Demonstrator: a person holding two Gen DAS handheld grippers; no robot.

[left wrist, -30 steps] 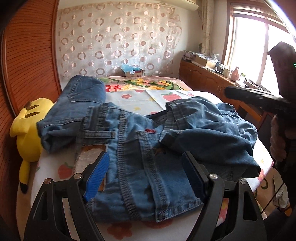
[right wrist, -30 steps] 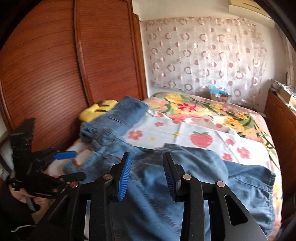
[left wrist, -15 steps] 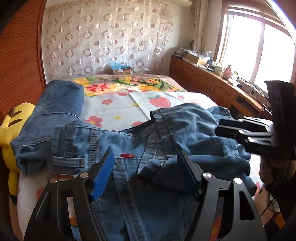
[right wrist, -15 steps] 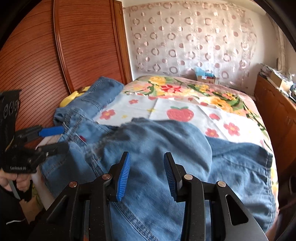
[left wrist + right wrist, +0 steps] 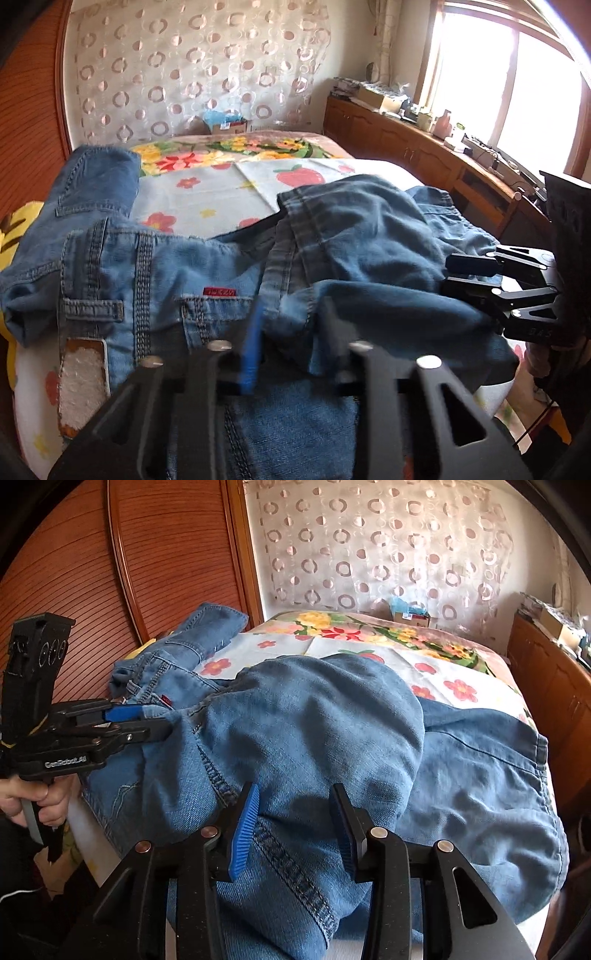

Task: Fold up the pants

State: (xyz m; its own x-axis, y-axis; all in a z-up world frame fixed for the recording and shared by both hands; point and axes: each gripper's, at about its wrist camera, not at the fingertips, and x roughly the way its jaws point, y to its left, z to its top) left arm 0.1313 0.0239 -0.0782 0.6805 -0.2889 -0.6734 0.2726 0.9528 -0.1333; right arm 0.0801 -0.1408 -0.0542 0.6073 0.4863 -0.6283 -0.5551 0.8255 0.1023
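Working on blue denim pants (image 5: pixel 314 720) that are lying in a rumpled heap across the near part of a bed (image 5: pixel 207 192), on a white sheet printed with flowers and a strawberry. Lying with the waistband toward the left side, showing a red tag (image 5: pixel 219 292) and a pale patch (image 5: pixel 81 376) (worn and crumbly-looking) by a belt loop. Trailing one leg away toward the wooden wall panel (image 5: pixel 74 572), beside a yellow plush toy (image 5: pixel 14 229) at the bed's edge; bunching the other, darker part into a mound in the middle and spilling toward the right edge.

Bringing the left tongs (image 5: pixel 291 332) in low over the waistband area, jaws having just been closing and now pinching a raised fold of denim between the blue pad and the black one (blurred in their own view, clearer from the other side). Gripping the handle with a bare hand (image 5: pixel 33 801), seen at the left of the right view.

Holding the right tongs (image 5: pixel 295 812) over the mound near a heavy stitched seam, jaws standing partly apart, straddling the cloth without clamping it.

Facing a circle-patterned curtain (image 5: pixel 192 74) beyond the bed, with a wooden cabinet (image 5: pixel 406 147) running under a bright window (image 5: pixel 480 74).
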